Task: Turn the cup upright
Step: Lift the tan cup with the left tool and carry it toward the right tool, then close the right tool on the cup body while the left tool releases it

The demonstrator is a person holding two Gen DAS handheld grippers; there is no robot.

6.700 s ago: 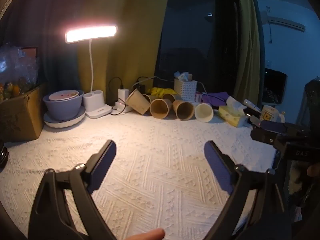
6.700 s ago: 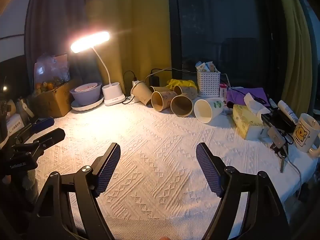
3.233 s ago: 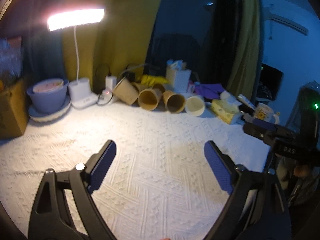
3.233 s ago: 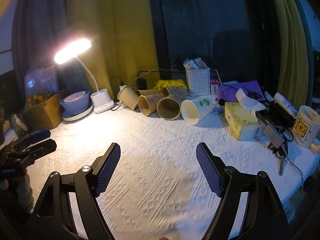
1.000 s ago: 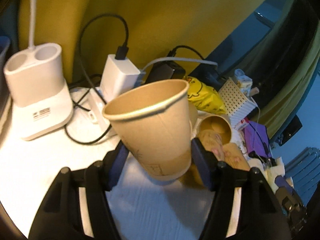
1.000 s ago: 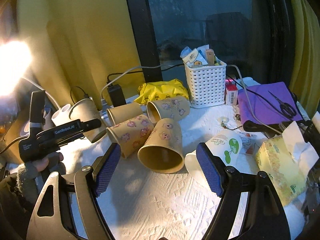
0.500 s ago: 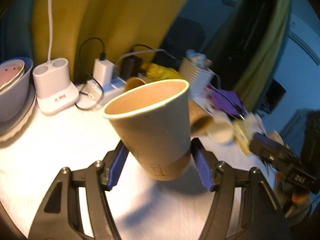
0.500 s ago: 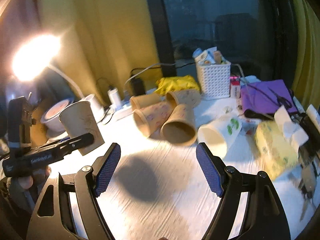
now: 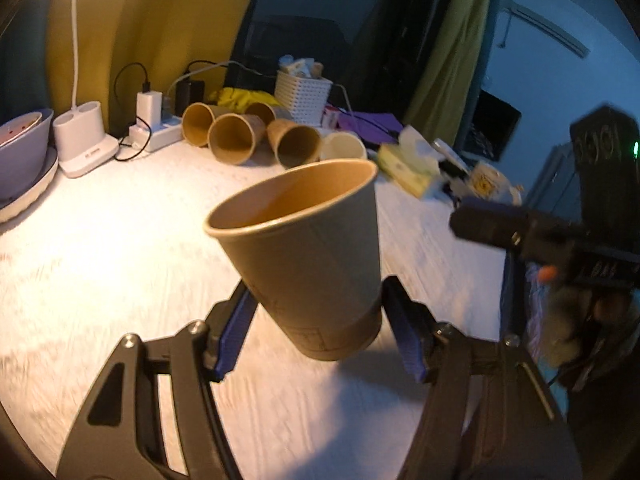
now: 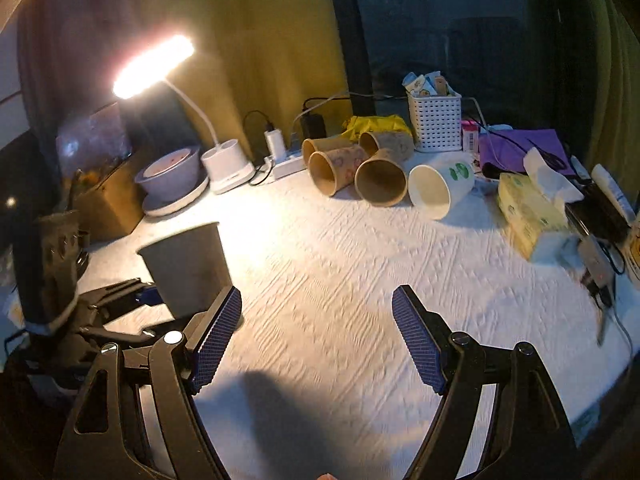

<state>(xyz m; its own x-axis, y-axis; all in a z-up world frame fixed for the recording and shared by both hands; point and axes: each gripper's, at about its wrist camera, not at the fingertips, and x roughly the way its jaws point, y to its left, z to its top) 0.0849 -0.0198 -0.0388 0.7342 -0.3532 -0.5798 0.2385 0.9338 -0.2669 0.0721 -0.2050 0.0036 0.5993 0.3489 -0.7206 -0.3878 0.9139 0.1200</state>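
My left gripper [image 9: 320, 332] is shut on a brown paper cup [image 9: 308, 256], gripped near its base, mouth up and tilted slightly, above the white tablecloth [image 9: 120, 264]. The same cup [image 10: 186, 260] and the left gripper [image 10: 132, 304] show at the left of the right wrist view. My right gripper [image 10: 316, 340] is open and empty over the front of the table. Several brown paper cups [image 10: 340, 168] and a white paper cup [image 10: 438, 188] lie on their sides at the back.
A lit desk lamp [image 10: 154, 66], its white base [image 10: 230, 164], a purple bowl on a plate [image 10: 170, 172], a power strip [image 10: 286, 162], a white basket [image 10: 434, 120], a tissue box [image 10: 528, 208] and a mug [image 9: 490, 184] line the back and right edge.
The left gripper has carried the cup back from the cup pile toward the front left of the table. The right gripper has pulled back, away from the pile.
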